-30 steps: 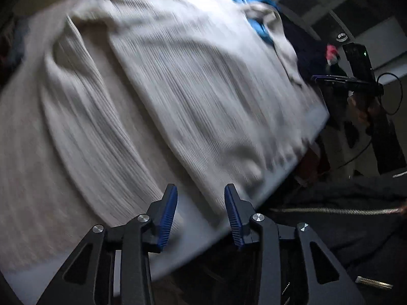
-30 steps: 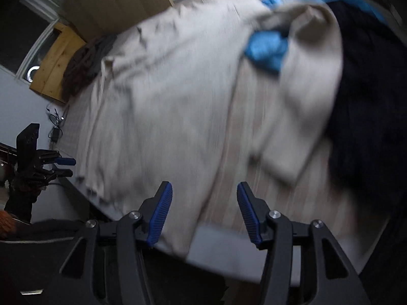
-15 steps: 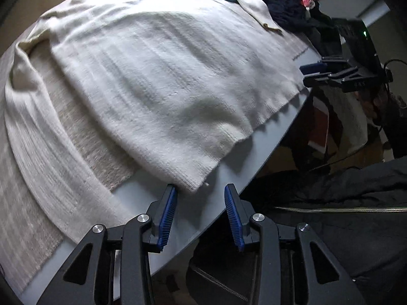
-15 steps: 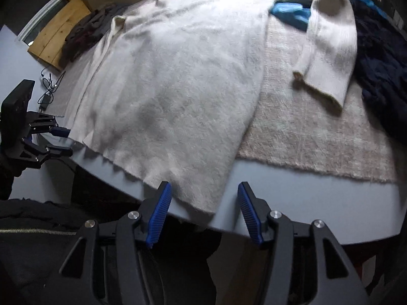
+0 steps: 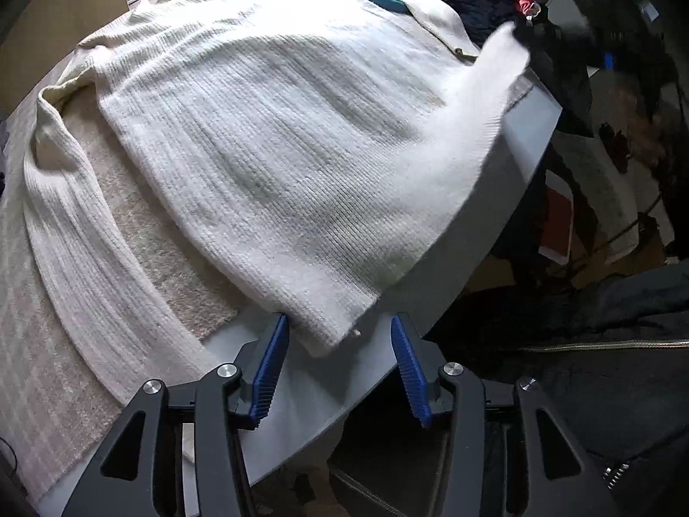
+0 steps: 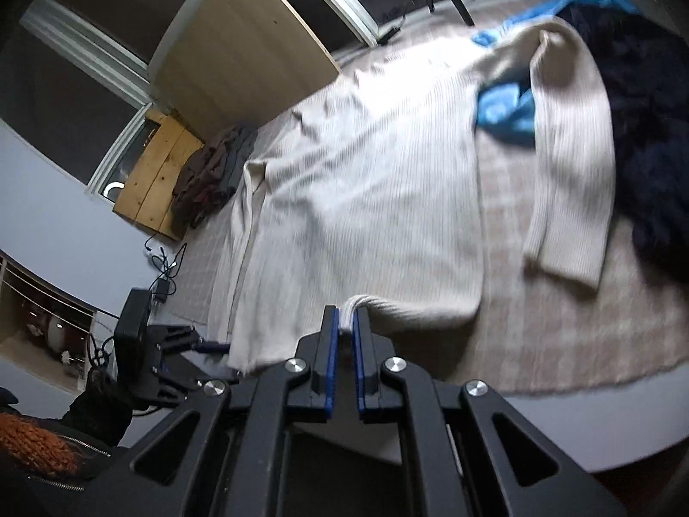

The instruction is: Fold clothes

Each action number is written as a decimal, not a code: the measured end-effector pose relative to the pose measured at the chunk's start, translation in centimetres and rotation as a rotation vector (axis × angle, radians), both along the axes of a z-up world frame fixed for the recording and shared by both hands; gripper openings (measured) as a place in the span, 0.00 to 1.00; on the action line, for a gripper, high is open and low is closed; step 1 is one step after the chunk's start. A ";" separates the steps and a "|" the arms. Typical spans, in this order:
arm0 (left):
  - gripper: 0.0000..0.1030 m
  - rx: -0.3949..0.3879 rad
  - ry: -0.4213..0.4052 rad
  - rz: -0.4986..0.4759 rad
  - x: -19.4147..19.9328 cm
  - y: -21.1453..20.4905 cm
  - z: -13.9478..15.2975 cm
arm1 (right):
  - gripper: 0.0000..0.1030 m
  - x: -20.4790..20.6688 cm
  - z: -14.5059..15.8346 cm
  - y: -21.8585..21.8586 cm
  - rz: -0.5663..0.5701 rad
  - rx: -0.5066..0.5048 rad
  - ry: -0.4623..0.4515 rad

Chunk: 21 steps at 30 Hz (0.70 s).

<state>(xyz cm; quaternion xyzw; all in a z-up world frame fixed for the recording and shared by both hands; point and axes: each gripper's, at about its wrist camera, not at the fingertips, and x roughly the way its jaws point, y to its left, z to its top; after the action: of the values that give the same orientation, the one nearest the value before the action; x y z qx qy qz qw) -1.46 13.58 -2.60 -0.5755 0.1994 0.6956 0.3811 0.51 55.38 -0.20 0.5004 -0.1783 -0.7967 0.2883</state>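
- Sweater (image 5: 275,138), a cream ribbed knit, lay spread across the middle of both views on a pale checked mat (image 6: 560,327) that covered the grey surface (image 5: 529,129).
- Its hem ran along the surface's near edge, and one hem corner (image 5: 331,331) lay at the lower centre of the left wrist view.
- The left tool (image 5: 340,357) sat at the bottom of that view with its blue pads (image 5: 271,366) apart; its jaws had just been opening, with the hem corner between them but not pressed by either pad.
- The right tool (image 6: 344,336), at the bottom centre of the right wrist view, had just closed and pinched a fold of the hem between nearly touching pads (image 6: 329,344).
- In the left wrist view that pinched corner (image 5: 504,51) was lifted off the surface at the upper right, blurred.
- One sleeve (image 6: 568,163) lay at the right of the right wrist view, draped over a blue garment (image 6: 504,112).
- A dark navy garment (image 6: 654,138) was heaped at the far right of that view.
- The other sleeve (image 5: 73,232) curved down the left side of the left wrist view.
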 end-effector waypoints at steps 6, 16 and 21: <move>0.06 -0.031 0.048 0.046 -2.2 -0.1 0.3 | 0.06 -2.1 1.2 0.2 0.000 0.040 0.038; 0.05 0.040 0.077 0.058 -4.7 -3.2 7.0 | 0.06 -1.8 4.0 0.7 0.007 0.078 0.080; 0.03 0.006 0.060 0.000 -2.4 -2.2 7.1 | 0.06 -0.1 3.1 1.3 -0.013 0.071 0.032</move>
<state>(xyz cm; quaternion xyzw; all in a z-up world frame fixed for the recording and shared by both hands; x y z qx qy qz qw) -3.89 11.42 4.49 -0.5531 0.2085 0.7133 0.3765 0.37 56.71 2.91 0.4962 -0.1483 -0.8124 0.2680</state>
